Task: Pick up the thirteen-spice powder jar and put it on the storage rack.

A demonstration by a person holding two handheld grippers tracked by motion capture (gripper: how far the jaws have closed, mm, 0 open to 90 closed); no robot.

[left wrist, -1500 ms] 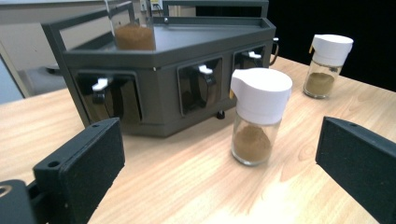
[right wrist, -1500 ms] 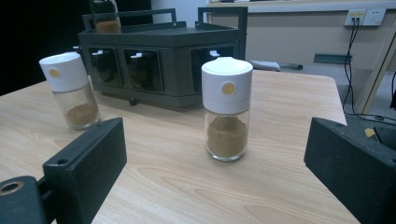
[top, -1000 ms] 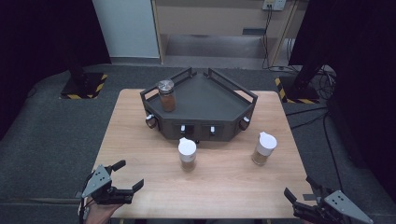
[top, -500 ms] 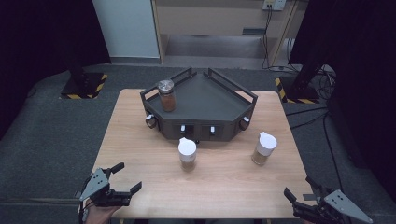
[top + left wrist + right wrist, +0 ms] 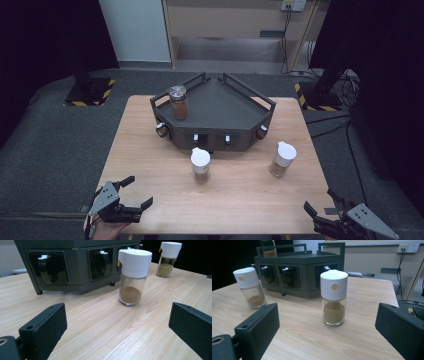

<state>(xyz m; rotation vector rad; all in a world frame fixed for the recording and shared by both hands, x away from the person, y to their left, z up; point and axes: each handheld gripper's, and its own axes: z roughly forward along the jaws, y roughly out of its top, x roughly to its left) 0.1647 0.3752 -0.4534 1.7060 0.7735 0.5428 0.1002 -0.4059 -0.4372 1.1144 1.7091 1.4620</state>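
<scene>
Both tools stood with jaws spread wide and held nothing. The left gripper (image 5: 131, 194) hovered at the table's near edge, well short of the rack (image 5: 215, 112), aimed at the white-capped jar (image 5: 132, 277) just in front of that rack. The right gripper (image 5: 324, 203) faced the second white-capped jar (image 5: 333, 297), off the rack's right front corner. Only the metal-lidded jar (image 5: 178, 102) sat on the rack's top; judging by that, two jars remained to be loaded, neither yet grasped.
</scene>
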